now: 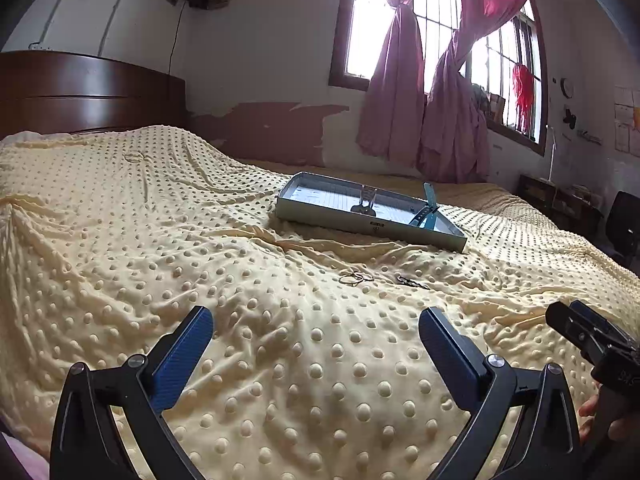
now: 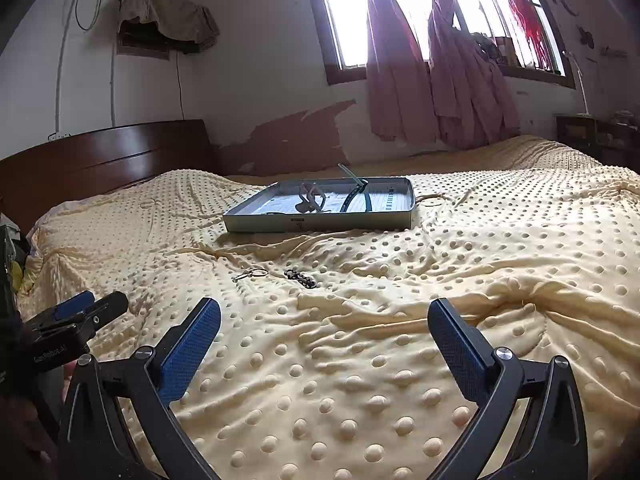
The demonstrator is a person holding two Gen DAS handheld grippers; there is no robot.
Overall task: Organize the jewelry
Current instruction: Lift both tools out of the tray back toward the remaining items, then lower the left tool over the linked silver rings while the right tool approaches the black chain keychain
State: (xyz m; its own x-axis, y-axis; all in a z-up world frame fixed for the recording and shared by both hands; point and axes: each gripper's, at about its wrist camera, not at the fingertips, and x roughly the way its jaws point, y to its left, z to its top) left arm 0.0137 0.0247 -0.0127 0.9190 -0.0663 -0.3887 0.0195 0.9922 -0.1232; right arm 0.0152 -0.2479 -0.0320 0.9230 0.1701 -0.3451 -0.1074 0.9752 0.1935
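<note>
A shallow grey metal tray (image 1: 340,216) (image 2: 256,222) lies on the yellow dotted bedspread. In it are a metal watch band (image 1: 366,200) (image 2: 310,200) and a blue strap (image 1: 428,208) (image 2: 356,196). In front of the tray on the bedspread lie thin gold rings (image 1: 354,278) (image 2: 252,273) and a dark chain (image 1: 412,281) (image 2: 300,278). My left gripper (image 1: 316,324) is open and empty, well short of the rings. My right gripper (image 2: 324,316) is open and empty, short of the chain.
The bedspread (image 1: 160,240) is wrinkled, with folds between the grippers and the tray. A dark wooden headboard (image 1: 80,92) stands at the left. A wall with a window and pink curtains (image 1: 400,80) is behind the bed. A bedside stand (image 1: 560,200) is at the right.
</note>
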